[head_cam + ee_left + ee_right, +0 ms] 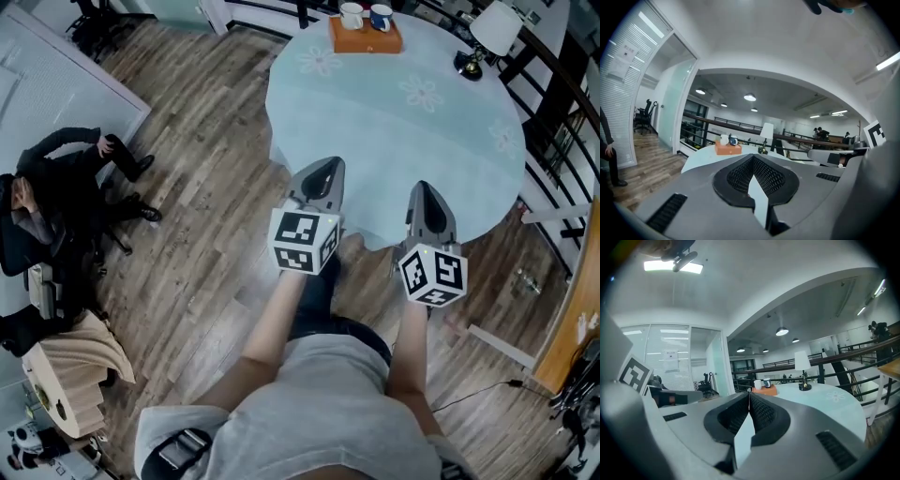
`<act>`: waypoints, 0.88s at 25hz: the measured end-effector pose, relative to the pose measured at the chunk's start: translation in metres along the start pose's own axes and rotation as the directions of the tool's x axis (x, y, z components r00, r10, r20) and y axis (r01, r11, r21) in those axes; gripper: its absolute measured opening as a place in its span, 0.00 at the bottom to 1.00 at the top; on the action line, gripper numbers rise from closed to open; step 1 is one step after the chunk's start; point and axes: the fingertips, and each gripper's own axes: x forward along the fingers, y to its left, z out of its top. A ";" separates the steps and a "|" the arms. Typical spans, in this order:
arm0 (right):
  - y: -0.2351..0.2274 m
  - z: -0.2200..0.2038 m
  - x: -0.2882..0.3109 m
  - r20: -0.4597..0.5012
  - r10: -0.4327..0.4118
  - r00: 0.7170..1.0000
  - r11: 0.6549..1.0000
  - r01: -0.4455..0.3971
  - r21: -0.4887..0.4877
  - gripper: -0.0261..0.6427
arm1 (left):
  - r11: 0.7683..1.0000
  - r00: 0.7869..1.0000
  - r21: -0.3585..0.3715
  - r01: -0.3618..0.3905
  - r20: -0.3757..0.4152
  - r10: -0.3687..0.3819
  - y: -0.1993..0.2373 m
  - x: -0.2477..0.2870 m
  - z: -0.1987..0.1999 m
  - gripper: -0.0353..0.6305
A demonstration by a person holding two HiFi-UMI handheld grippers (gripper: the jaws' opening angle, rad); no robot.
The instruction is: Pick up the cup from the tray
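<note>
Both pairs of jaws are pressed together with nothing between them as the left gripper (322,178) and the right gripper (427,202) are held out side by side, nearly level, over the near edge of a round table (394,141) draped in a pale blue cloth. The pick-up has not begun. The orange tray (366,39) sits at the far side of the table, well apart from both grippers, and on it a white cup (352,15) stands at the left with a blue cup (381,17) just beside it at the right. Neither cup is touched, and the task does not say which one is meant. By the look of it, the whole job remains: crossing to the far side, opening a pair of jaws, closing on a cup and lifting it clear. The count is two grippers, two cups, one tray, one table and one white-shaded lamp (492,33) at the far right of the tabletop. A seated person (56,187) in dark clothes is at the far left, on the wooden floor (206,141).
</note>
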 end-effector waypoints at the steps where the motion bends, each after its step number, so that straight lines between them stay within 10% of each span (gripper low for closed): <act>1: 0.001 0.004 0.014 0.001 0.005 1.000 1.000 -0.005 -0.006 0.05 | 1.000 1.000 -0.004 -0.004 0.003 0.004 0.010 0.010 0.006 0.06; 22: -0.009 0.015 0.198 -0.072 0.053 0.996 0.999 -0.053 0.003 0.05 | 0.999 0.999 -0.036 -0.029 -0.024 0.028 0.124 0.145 0.043 0.06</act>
